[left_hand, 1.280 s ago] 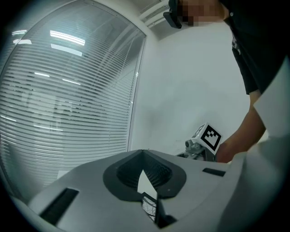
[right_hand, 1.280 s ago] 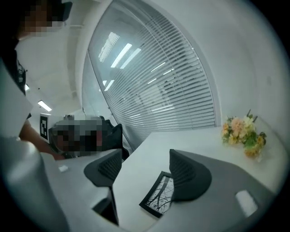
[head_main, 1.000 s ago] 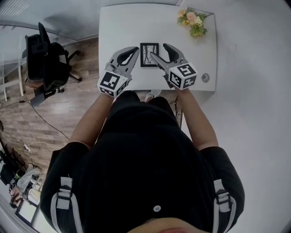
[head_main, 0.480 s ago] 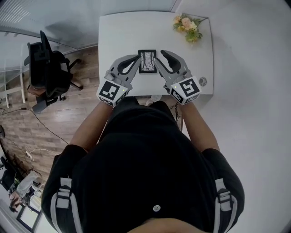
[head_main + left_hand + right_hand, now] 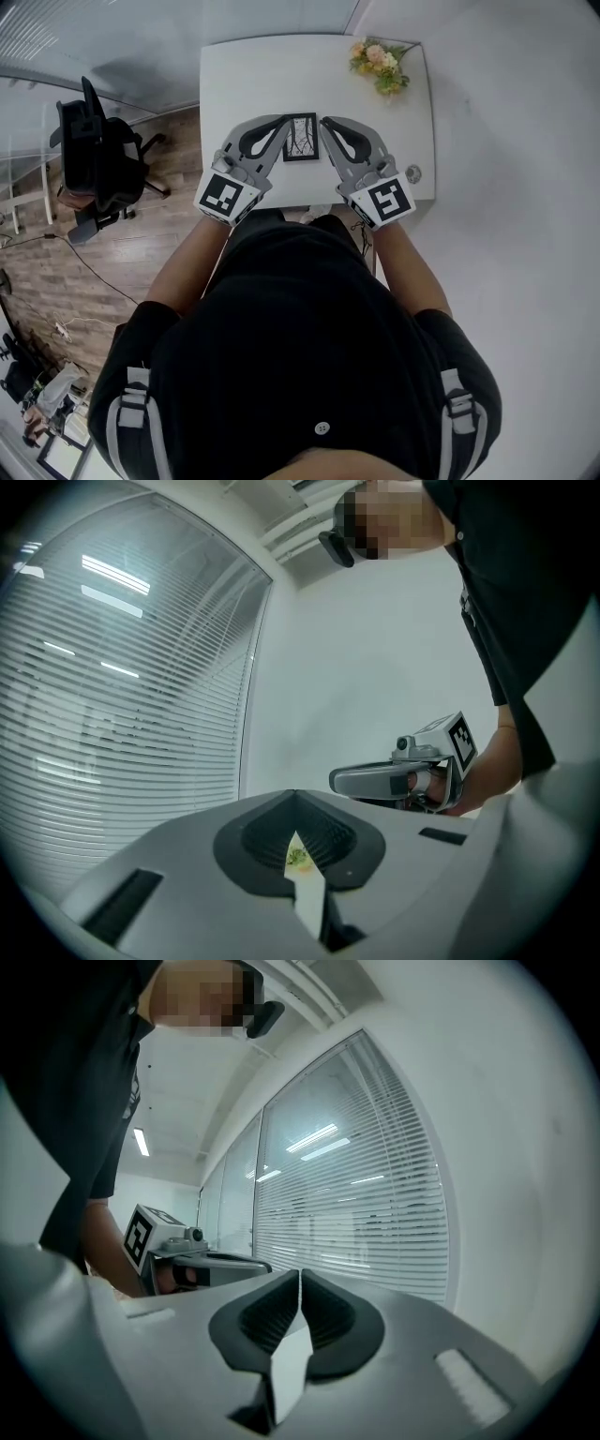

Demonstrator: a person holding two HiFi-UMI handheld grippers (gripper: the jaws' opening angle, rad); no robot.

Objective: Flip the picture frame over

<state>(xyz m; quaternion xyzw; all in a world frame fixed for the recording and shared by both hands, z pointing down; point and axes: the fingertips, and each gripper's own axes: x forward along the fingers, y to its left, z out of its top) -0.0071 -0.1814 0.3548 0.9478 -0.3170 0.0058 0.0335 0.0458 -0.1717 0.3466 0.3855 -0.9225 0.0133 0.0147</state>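
At white table (image 5: 246,77) with picture frame (image 5: 301,138) and flowers (image 5: 378,64), black office chair (image 5: 94,150) alongside

Black picture frame (image 5: 301,138), white table (image 5: 244,80) (flowers (image 5: 377,62) pink, yellow, green).

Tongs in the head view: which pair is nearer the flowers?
The right tongs, on the same side of the picture frame as the flowers; the left tongs sit across it.

White rectangular table (image 5: 244,75), seen in the head view. A flower bunch (image 5: 377,64) lies at its 1 o'clock corner. A small round disc (image 5: 413,173) sits near the 4 o'clock edge, well apart from the flower bunch.
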